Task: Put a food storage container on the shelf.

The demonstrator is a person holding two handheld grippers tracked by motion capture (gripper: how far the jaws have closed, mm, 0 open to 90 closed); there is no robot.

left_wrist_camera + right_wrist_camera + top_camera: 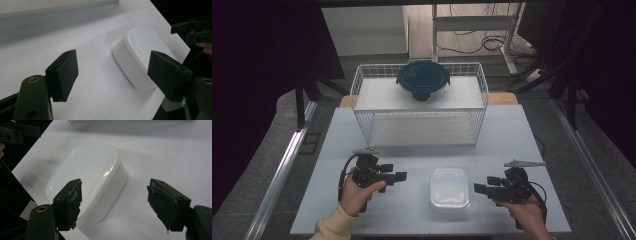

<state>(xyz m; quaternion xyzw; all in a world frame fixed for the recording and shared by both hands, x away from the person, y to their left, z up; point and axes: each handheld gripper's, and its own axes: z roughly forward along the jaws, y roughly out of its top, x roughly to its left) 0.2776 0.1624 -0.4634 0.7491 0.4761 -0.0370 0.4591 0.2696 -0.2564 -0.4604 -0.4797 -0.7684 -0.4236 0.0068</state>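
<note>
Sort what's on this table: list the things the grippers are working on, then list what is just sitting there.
In hand:
white lidded container, flanked by both grippers
left gripper, jaws open, pointed at it
right gripper, jaws open, pointed at it

Just there:
white wire basket at the far side of the table
round dark-lidded container on the basket's upper shelf

Box between my tongs, basket behind.

On the surface the lidded box lies near the front edge, my left tongs to its left, my right tongs to its right. Behind stands the wire basket, a round container on its shelf.
</note>
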